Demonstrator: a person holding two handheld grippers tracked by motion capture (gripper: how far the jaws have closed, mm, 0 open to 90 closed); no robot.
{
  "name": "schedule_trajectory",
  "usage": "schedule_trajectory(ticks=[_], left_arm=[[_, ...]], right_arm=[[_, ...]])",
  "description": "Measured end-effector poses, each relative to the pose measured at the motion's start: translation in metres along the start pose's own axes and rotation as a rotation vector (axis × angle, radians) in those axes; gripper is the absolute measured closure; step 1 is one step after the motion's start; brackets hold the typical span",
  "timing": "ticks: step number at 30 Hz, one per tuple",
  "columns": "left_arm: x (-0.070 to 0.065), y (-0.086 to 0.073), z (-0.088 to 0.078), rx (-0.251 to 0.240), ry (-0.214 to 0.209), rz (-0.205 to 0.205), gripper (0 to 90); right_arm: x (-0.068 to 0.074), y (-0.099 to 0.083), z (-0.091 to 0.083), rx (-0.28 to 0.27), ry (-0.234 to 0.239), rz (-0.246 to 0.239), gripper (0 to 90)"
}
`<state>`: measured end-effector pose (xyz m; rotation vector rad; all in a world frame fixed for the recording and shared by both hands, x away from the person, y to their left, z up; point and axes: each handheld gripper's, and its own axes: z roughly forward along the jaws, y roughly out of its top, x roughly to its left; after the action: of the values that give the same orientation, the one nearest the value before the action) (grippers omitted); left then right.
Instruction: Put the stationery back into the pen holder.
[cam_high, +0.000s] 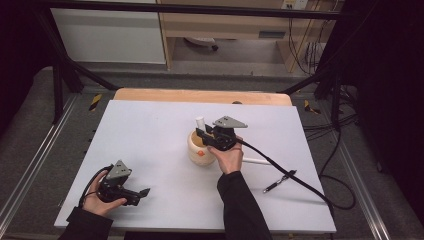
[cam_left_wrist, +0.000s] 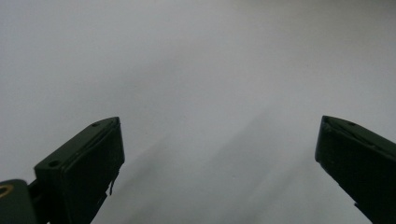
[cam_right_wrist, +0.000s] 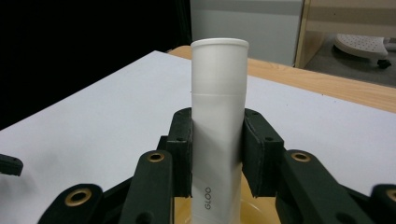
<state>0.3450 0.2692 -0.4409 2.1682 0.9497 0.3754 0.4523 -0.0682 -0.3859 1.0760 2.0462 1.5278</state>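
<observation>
My right gripper (cam_right_wrist: 217, 154) is clamped on a white glue stick (cam_right_wrist: 218, 107) — pads squeezing it from both sides around the lower half, cap end pointing up, "GLOO" printed down near the bottom. From the high view the tube (cam_high: 200, 121) pokes up just past the jaws, and the gripper (cam_high: 207, 139) sits right over the mouth of a cream-colored jar (cam_high: 199, 152) in the middle of the white table (cam_high: 150, 130). In the right gripper view I can see the jar's yellowish rim (cam_right_wrist: 261, 205) under the stick's bottom end, so I'd say it's lined up but I can't tell if the tip is inside yet.

Left gripper (cam_high: 131, 194) is parked near the front left corner, jaws spread wide with nothing between them — just bare tabletop (cam_left_wrist: 196, 70) ahead.

A black pen (cam_high: 279, 181) and a white stick-like thing (cam_high: 256, 161) lie to the right of the jar, so my guess is those go in afterward. Roughly early-to-mid job.
</observation>
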Motion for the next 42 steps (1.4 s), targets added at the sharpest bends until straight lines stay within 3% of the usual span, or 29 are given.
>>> schedule_trajectory(ticks=[9, 23, 36, 42], left_arm=[[0.000, 0.000, 0.001, 0.002, -0.001, 0.001, 1.4], [0.000, -0.001, 0.001, 0.006, -0.002, 0.004, 1.5], [0.000, -0.001, 0.001, 0.008, -0.003, 0.004, 1.6], [-0.001, -0.001, 0.002, 0.010, -0.006, 0.004, 1.5]], right_arm=[[-0.004, -0.012, 0.004, 0.016, 0.008, 0.023, 67.2], [-0.001, -0.020, 0.007, 0.034, 0.003, 0.004, 66.3], [0.002, -0.009, -0.009, 0.012, -0.002, -0.035, 55.5], [0.002, 0.001, -0.024, 0.043, 0.008, -0.047, 42.2]])
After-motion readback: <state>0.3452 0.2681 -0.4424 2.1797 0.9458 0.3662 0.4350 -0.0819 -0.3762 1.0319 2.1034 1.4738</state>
